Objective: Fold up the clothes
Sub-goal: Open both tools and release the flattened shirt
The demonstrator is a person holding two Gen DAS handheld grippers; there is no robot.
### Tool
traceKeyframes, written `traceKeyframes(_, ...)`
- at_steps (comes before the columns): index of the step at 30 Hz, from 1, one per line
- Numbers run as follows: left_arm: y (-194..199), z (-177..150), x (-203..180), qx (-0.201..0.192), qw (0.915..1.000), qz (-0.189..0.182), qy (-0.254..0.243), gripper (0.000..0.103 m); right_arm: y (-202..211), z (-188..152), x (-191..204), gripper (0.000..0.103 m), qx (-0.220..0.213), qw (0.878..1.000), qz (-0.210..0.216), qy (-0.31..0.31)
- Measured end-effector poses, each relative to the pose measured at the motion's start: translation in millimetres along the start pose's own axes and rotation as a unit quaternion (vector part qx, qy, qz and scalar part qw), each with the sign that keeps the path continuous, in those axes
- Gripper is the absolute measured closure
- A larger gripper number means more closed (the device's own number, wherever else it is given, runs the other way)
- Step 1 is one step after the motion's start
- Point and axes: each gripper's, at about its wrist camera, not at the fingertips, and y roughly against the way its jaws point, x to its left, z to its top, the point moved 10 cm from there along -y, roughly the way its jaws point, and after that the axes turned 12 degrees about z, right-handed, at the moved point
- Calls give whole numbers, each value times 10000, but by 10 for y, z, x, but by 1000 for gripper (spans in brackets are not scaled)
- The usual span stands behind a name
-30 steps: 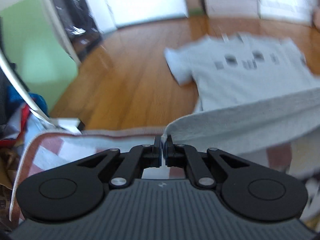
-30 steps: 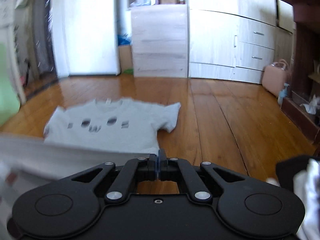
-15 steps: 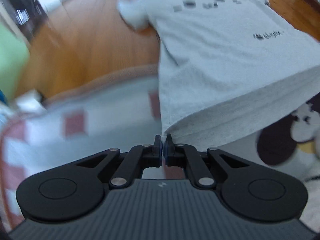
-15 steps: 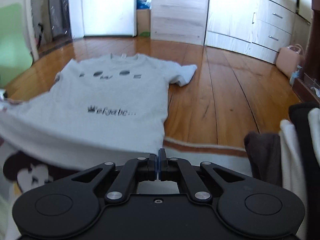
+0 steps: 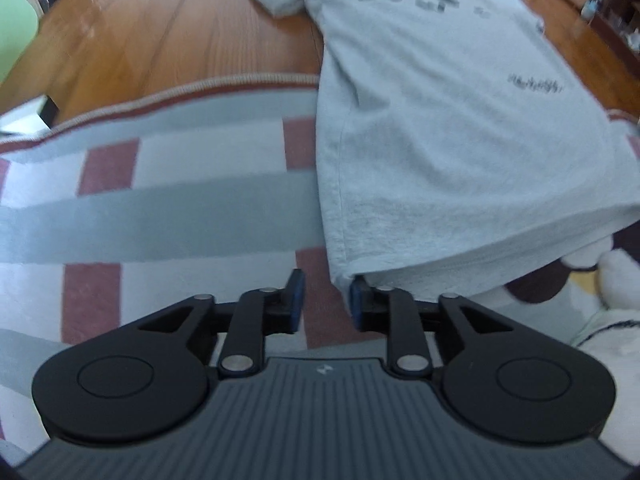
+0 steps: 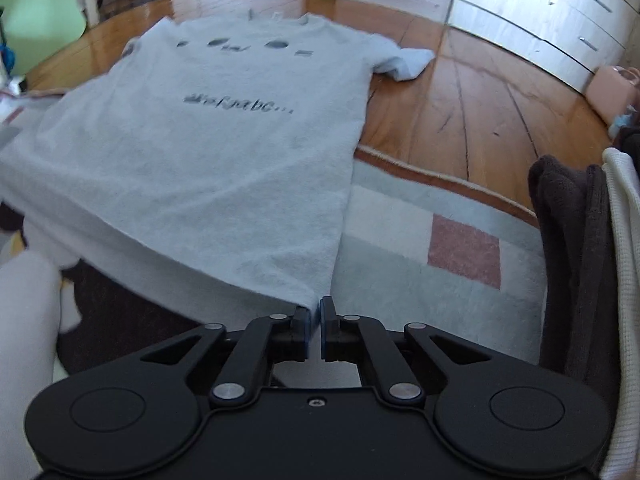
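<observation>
Since a second ago both grippers tip downward toward the rug (image 5: 180,208), the grey T-shirt (image 5: 432,128) now lies stretched flat from rug to wooden floor (image 5: 160,32), and the left gripper (image 5: 326,300) and right gripper (image 6: 315,330) are opening, hem corners slipping free.

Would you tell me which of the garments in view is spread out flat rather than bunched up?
The light grey T-shirt, lying flat across the rug and wooden floor. The dark garment and the white knit one are bunched at the right edge.
</observation>
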Motion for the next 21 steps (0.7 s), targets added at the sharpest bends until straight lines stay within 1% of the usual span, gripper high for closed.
traceKeyframes(2,149,83,-10,-200,9998,-15,3,68,43,-73,23,95,159,9998,90,-30)
traceKeyframes(4,304,136,-17,-358,9993,35,-50,62,129,-112,39,88,197,9997,168,-50)
traceKeyframes(5,358,149,-11,-388,9992,97,-86,59,186,-110,34,86,177,9996,199,-67)
traceKeyframes(7,412,119,30,-323,9992,221,-82,59,295,-78,1,79,56,9993,316,-200)
traceKeyframes(8,430,97,53,-277,9992,284,-65,59,346,-53,-27,77,-26,9987,384,-320)
traceKeyframes(10,448,58,100,-221,9992,332,98,59,416,13,-128,70,-282,9959,475,-718)
traceKeyframes(12,470,78,146,-244,9988,279,306,59,440,95,-233,70,-500,9909,559,-1114)
traceKeyframes(14,489,219,159,-357,9977,239,530,59,403,197,-336,70,-656,9845,643,-1492)
traceKeyframes(16,505,419,150,-488,9956,223,764,59,335,385,-393,70,-739,9818,611,-1638)
traceKeyframes(19,541,875,59,-650,9915,262,1098,59,311,997,-389,70,-906,9794,707,-1661)
traceKeyframes(20,561,1044,16,-685,9896,221,1243,59,305,1206,-387,70,-963,9785,743,-1667)
traceKeyframes(21,585,1215,-30,-698,9872,131,1427,59,340,1450,-356,69,-1042,9768,876,-1655)
